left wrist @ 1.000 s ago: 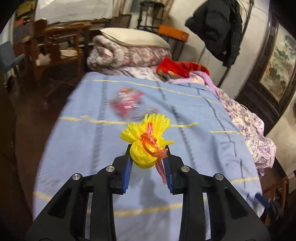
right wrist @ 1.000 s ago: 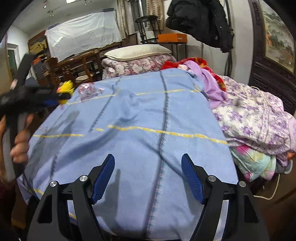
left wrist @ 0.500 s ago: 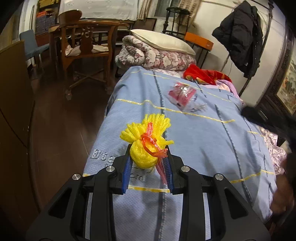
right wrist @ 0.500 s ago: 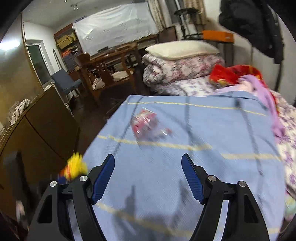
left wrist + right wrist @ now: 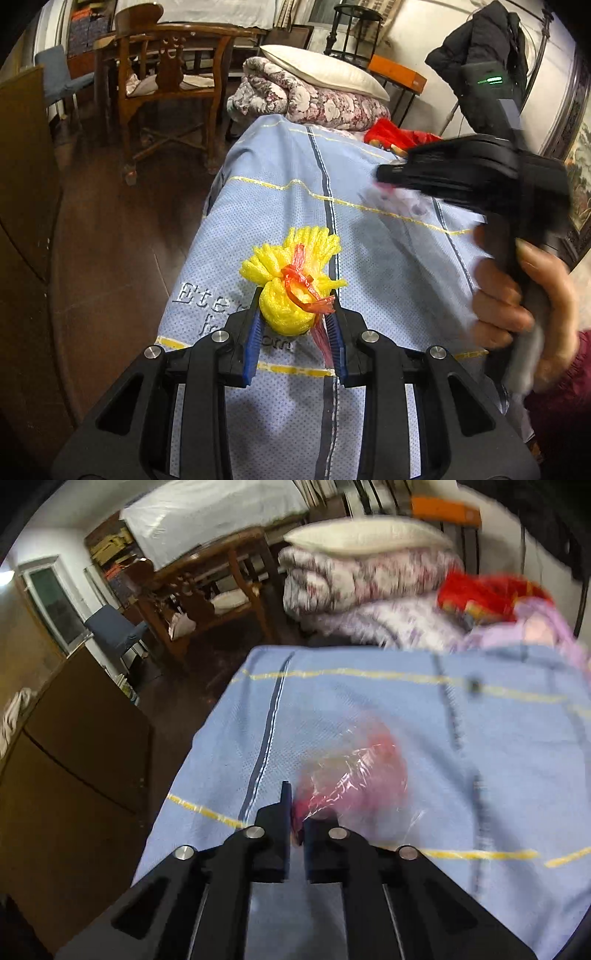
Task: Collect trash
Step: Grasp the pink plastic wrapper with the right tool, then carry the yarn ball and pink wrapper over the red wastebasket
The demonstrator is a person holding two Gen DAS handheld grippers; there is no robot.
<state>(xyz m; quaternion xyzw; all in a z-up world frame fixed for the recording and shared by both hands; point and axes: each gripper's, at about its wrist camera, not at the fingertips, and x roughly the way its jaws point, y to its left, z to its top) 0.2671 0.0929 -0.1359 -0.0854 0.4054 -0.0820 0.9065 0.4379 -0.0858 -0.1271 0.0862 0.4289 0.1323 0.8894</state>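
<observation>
Left gripper (image 5: pixel 294 320) clamps a yellow foam net tied with red ribbon (image 5: pixel 291 280); right gripper (image 5: pixel 295 814), at two o'clock, pinches a crinkly clear-and-red plastic wrapper (image 5: pixel 354 775). Likely next: lift it off the blue bedspread (image 5: pixel 369 701).

Bed under a blue blanket (image 5: pixel 369 236) with yellow lines and dark stripes. Folded floral quilt (image 5: pixel 306 99) at its far end, white pillow (image 5: pixel 325 70) on top. Red cloth (image 5: pixel 391 134) just beside the quilt, lilac cloth (image 5: pixel 524 631) next to it. Wooden chair (image 5: pixel 170 74) on dark floor (image 5: pixel 110 236), blue chair (image 5: pixel 118 631) behind. Black coat (image 5: pixel 480 55) hangs on the wall. Brown cabinet (image 5: pixel 74 746) left of the bed.
</observation>
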